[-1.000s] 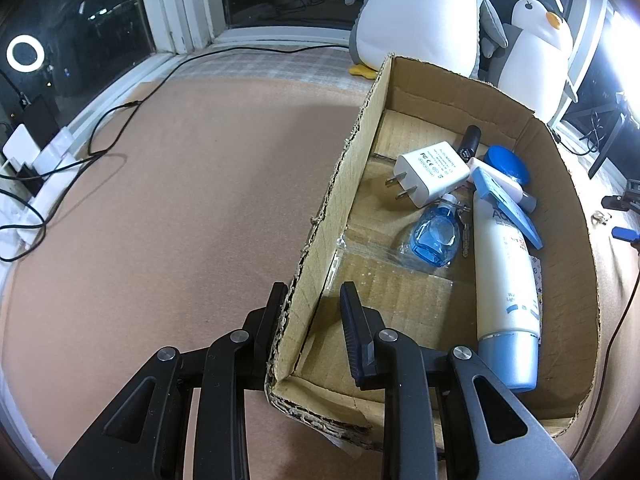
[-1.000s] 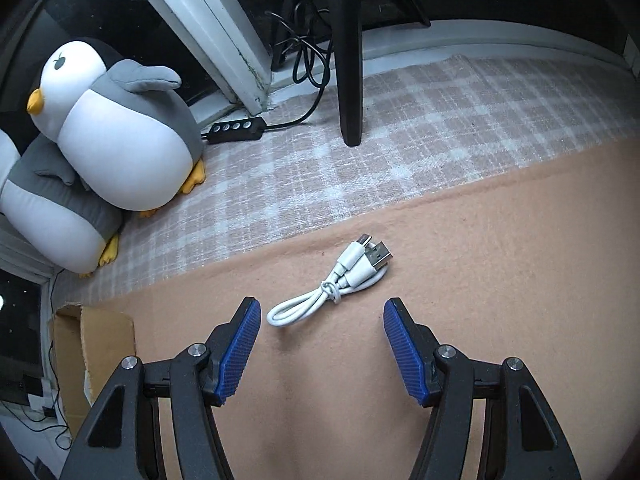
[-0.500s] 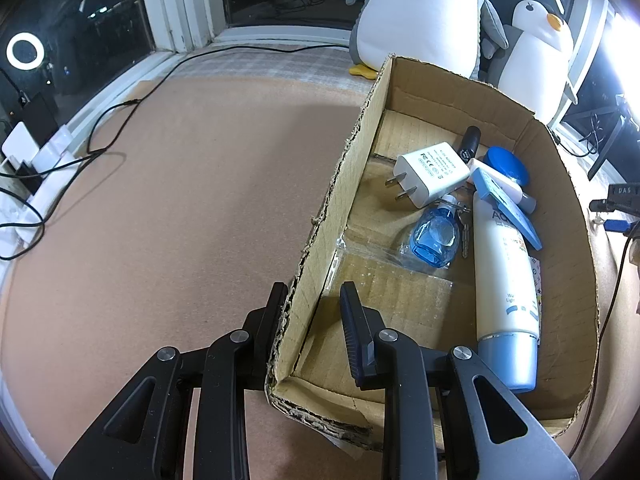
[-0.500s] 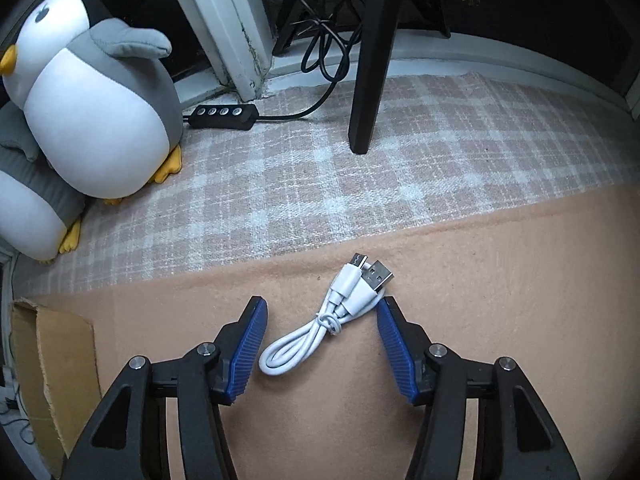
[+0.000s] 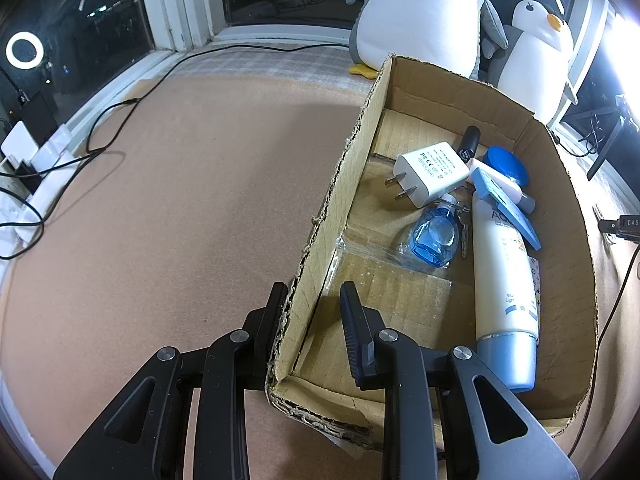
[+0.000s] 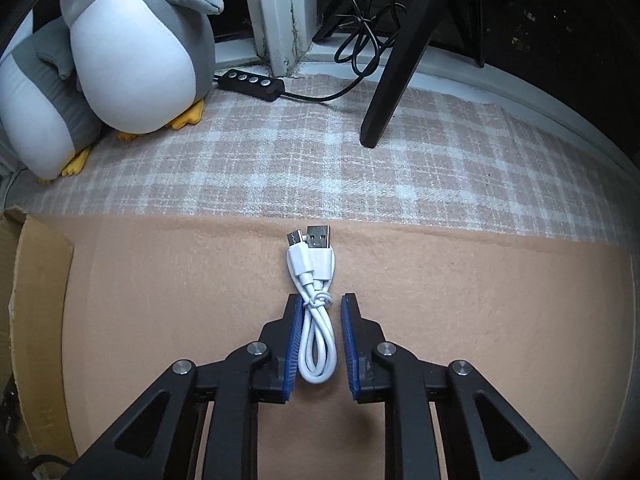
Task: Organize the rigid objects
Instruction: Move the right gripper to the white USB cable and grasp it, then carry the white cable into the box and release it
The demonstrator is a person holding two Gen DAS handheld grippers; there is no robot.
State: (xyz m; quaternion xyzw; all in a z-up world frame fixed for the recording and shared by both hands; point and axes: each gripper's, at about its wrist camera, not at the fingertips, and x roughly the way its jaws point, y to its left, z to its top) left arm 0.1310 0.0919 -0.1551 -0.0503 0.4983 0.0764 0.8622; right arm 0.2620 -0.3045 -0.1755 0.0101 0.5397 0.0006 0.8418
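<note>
A cardboard box (image 5: 332, 200) sits on the tan mat and holds a white charger plug (image 5: 430, 178), a blue keychain (image 5: 436, 236), a white lotion tube (image 5: 506, 288) and other small items. My left gripper (image 5: 314, 300) straddles the box's near left wall, one finger outside and one inside, with a gap to the inner finger. In the right wrist view a bundled white USB cable (image 6: 314, 300) lies on the mat. My right gripper (image 6: 319, 308) is open, its blue pads on either side of the cable's loop, close to it but apart.
Two plush penguins (image 6: 136, 48) stand on the checked cloth by the window, also behind the box (image 5: 424, 12). A black stand leg (image 6: 394, 68) and an inline switch with cord (image 6: 250, 82) lie beyond the cable. The box corner (image 6: 36, 280) is at left. Cables (image 5: 100, 136) trail left.
My right gripper moved forward over the cable, turned to line up with it, and narrowed around its loop. The left gripper and box have not moved.
</note>
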